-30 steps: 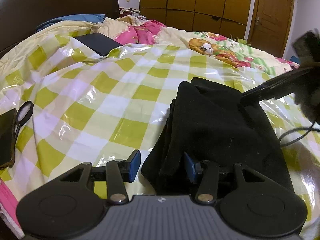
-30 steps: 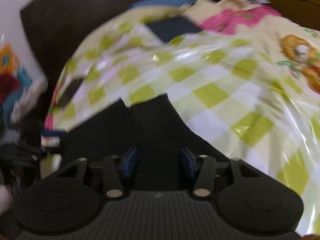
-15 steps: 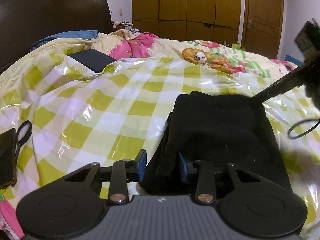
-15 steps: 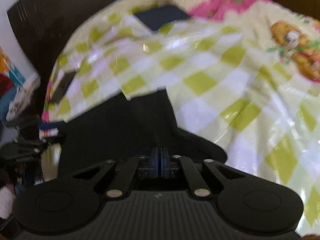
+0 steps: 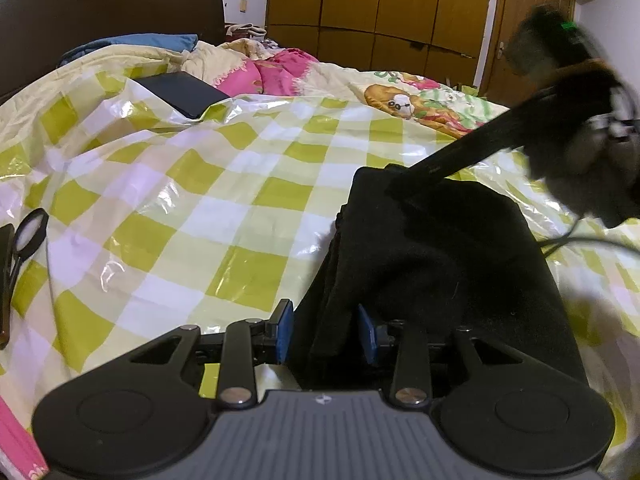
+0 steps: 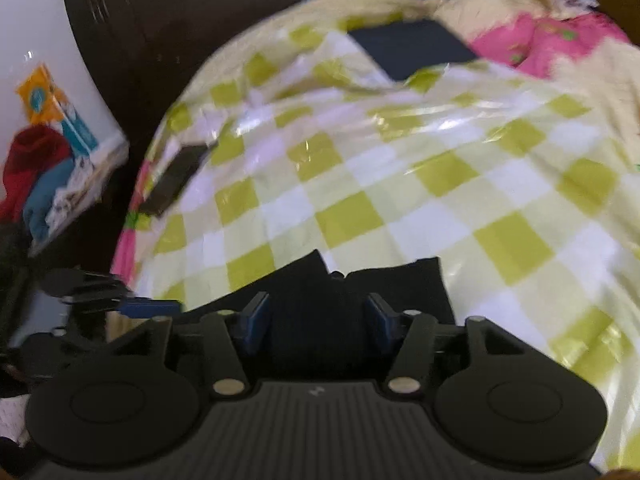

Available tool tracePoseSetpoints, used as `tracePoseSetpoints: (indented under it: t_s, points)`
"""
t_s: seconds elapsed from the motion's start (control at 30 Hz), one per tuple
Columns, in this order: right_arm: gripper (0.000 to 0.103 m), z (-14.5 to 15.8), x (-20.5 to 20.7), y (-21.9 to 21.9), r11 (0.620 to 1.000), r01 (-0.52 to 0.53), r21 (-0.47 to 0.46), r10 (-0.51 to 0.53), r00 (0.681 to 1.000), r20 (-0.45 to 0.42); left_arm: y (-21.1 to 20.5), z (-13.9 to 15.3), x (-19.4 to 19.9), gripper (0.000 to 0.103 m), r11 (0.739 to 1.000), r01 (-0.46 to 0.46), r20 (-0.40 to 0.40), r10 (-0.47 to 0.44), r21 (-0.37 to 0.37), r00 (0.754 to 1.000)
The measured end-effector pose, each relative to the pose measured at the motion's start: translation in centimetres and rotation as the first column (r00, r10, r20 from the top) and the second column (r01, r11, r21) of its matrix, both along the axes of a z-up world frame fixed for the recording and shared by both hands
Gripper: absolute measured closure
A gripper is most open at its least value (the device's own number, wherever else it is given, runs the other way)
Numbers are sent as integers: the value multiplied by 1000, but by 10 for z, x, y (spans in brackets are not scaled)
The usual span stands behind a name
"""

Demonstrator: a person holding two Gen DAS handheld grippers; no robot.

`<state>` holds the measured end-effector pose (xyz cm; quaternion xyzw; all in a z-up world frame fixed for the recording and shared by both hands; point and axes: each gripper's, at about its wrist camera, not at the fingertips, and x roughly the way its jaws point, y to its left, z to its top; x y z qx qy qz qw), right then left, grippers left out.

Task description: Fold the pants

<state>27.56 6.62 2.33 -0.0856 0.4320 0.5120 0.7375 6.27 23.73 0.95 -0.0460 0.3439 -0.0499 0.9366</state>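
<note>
left hand-held gripper [image 5: 326,334]: clamped on black pants [image 5: 440,260] edge | right hand-held gripper [image 6: 316,322]: jaws opening, pants between, unpressed

The left gripper [image 5: 326,330] is sitting at the lower centre of the frame, its blue pads [image 5: 285,330] straddling the near left edge of the folded black pants [image 5: 440,264], which are lying on a green-checked sheet [image 5: 192,216]. The right gripper [image 5: 404,190] is reaching in from the upper right, its tip touching the pants' far edge. A dark tablet [image 5: 182,94] is resting at the upper left
</note>
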Motion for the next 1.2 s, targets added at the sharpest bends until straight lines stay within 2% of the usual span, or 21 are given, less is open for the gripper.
tracePoseSetpoints:
  t_s: [0.1, 0.13, 0.27, 0.4, 0.47, 0.53, 0.57, 0.63, 0.7, 0.77, 0.8, 0.83, 0.9, 1.03, 1.07, 1.13, 1.2]
  points:
    - [91, -3, -3, 1, 999, 42, -19, -42, 999, -5, 1, 1, -1, 52, 1000, 7, 6, -7, 3, 1000]
    - [100, 2, -7, -4, 999, 42, -11, -42, 999, -7, 2, 1, -1, 52, 1000, 10, 7, -10, -2, 1000]
    - [100, 22, -20, -17, 999, 39, -20, -39, 999, 16, 0, 8, 1, 52, 1000, 28, 32, -28, -2, 999]
    - [101, 18, -2, -30, 989, 151, -7, -151, 989, 3, -6, 10, 10, 52, 999, 27, 47, -29, 42, 998]
    - [100, 2, 6, -26, 976, 217, -11, -217, 976, -8, -7, -1, 21, 50, 998, 14, 9, -15, 59, 1000]
    - [91, -15, 7, -17, 960, 278, -41, -277, 961, 22, -4, -6, 26, 49, 999, -7, -37, 9, 46, 999]
    - [92, -18, 8, -19, 948, 314, -42, -314, 949, 7, -2, -2, 24, 49, 999, -6, -38, 8, 41, 999]
    - [91, -9, 0, -33, 934, 357, 29, -357, 934, 2, -1, 9, 12, 48, 997, 12, -23, -10, 74, 1000]
    - [89, 10, -21, -55, 917, 391, 84, -395, 917, 46, 2, 18, 0, 48, 993, 27, -24, -25, 115, 999]
    - [74, 25, -47, -82, 895, 428, 125, -436, 899, 41, 9, 27, -9, 48, 992, 34, -28, -31, 122, 999]
    - [60, 29, -64, -96, 885, 446, 132, -454, 890, 36, 12, 32, -10, 48, 993, 40, -24, -37, 113, 999]
    - [49, 30, -78, -106, 877, 462, 131, -469, 883, 29, 14, 37, -9, 48, 994, 50, -15, -49, 99, 999]
    - [45, 23, -103, -126, 856, 503, 114, -502, 864, -41, 13, 45, -1, 47, 995, 75, 20, -76, 67, 997]
    - [44, -6, -136, -150, 793, 601, 98, -575, 792, -205, -2, 44, 28, 44, 990, 141, 55, -141, -2, 988]
    - [43, -14, -139, -152, 780, 620, 86, -590, 774, -230, -7, 39, 38, 44, 986, 164, 37, -164, -16, 986]
    - [41, -32, -145, -156, 738, 672, 65, -623, 715, -316, -14, 27, 53, 44, 979, 203, -9, -203, -8, 979]
    - [41, -51, -150, -161, 708, 700, 89, -594, 660, -460, -14, 13, 63, 38, 976, 219, -59, -219, 3, 974]
